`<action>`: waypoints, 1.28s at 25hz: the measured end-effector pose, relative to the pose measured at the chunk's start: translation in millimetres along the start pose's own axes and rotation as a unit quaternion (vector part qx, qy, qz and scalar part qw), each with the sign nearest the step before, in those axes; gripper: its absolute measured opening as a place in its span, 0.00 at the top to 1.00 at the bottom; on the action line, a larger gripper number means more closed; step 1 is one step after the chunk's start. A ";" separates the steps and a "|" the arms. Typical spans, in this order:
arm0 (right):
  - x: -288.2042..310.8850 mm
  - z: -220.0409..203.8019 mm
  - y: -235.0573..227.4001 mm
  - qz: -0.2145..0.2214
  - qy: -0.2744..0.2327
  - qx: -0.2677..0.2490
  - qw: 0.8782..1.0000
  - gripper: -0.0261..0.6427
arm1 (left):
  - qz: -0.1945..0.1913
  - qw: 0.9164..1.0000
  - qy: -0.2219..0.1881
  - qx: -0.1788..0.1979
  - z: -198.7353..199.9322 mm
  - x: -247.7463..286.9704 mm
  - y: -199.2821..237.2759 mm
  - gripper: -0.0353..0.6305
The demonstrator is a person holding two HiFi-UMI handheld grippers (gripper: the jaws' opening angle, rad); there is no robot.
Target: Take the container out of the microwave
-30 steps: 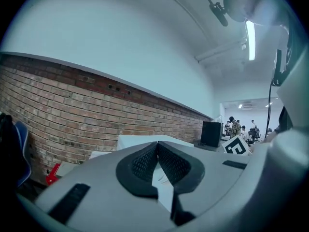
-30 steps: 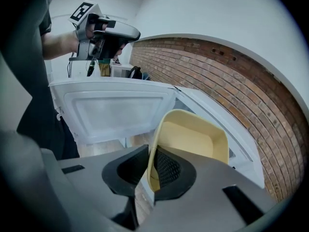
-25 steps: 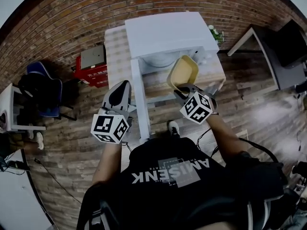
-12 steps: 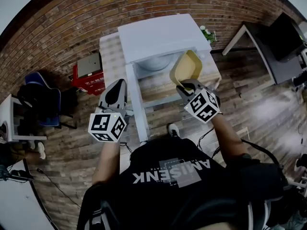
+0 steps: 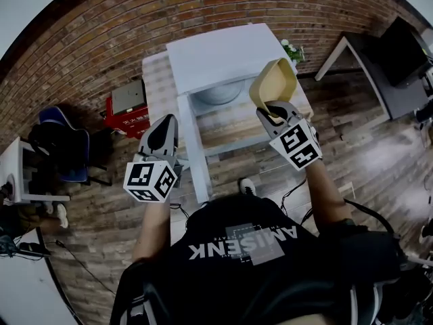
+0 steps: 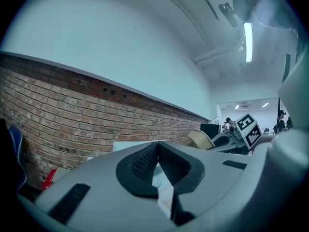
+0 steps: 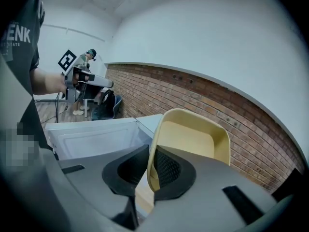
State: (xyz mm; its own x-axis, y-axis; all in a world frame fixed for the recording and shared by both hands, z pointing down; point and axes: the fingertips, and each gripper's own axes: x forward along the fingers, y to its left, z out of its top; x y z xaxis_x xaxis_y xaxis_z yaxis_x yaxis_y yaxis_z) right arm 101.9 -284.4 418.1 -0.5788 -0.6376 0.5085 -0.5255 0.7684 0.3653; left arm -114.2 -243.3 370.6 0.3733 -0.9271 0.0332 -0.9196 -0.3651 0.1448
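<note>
The right gripper (image 5: 270, 107) is clamped on the rim of the one yellow container (image 5: 272, 81), which tilts up ahead of its jaws. The one white microwave (image 5: 223, 56) lies below-left. The left gripper (image 5: 165, 124), closed and empty, has the door (image 5: 192, 144) just to its right.

The person's black shirt (image 5: 240, 242) bears the white word "AMISENK" across the chest, upside down in the head view, over a grey square patch whose smaller print is too fine to read. In the right gripper view the same shirt (image 7: 21, 33) shows only the end of that word, "ENK", with a smaller line below it ending in "STATE". The marker cube (image 5: 150, 180) of the left gripper (image 5: 166, 124) and the marker cube (image 5: 298, 146) of the right gripper (image 5: 270, 110) carry black-and-white square codes without letters, and the white print on the red crate (image 5: 128, 107) is too small to read.
</note>
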 end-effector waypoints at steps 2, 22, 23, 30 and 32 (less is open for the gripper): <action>0.8 -2.3 -1.3 -0.002 0.003 0.001 1.000 0.87 | 0.002 1.000 -0.001 0.004 1.6 -0.9 0.5 0.93; -0.3 33.3 -16.7 -0.036 -0.041 0.016 0.998 0.87 | 0.026 0.999 -0.004 0.032 15.5 -5.9 40.3 0.93; -2.4 35.1 -20.2 -0.042 -0.046 0.020 0.998 0.87 | 0.028 0.999 -0.009 0.030 17.4 -6.3 41.1 0.93; -20.0 52.0 -40.2 -0.072 -0.092 0.056 0.992 0.87 | 0.058 0.998 -0.030 0.011 25.9 -11.6 51.7 0.93; -24.1 54.6 -45.1 -0.084 -0.101 0.052 0.990 0.87 | 0.059 0.997 -0.034 0.023 28.1 -12.7 49.0 0.93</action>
State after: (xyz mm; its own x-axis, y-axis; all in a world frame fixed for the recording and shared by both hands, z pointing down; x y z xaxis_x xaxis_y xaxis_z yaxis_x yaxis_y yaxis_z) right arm 105.5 -306.8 346.7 -0.5852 -0.7618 0.2777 -0.6799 0.6476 0.3440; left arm -167.4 -251.8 349.4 0.2552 -0.9667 -0.0195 -0.9617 -0.2559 0.0985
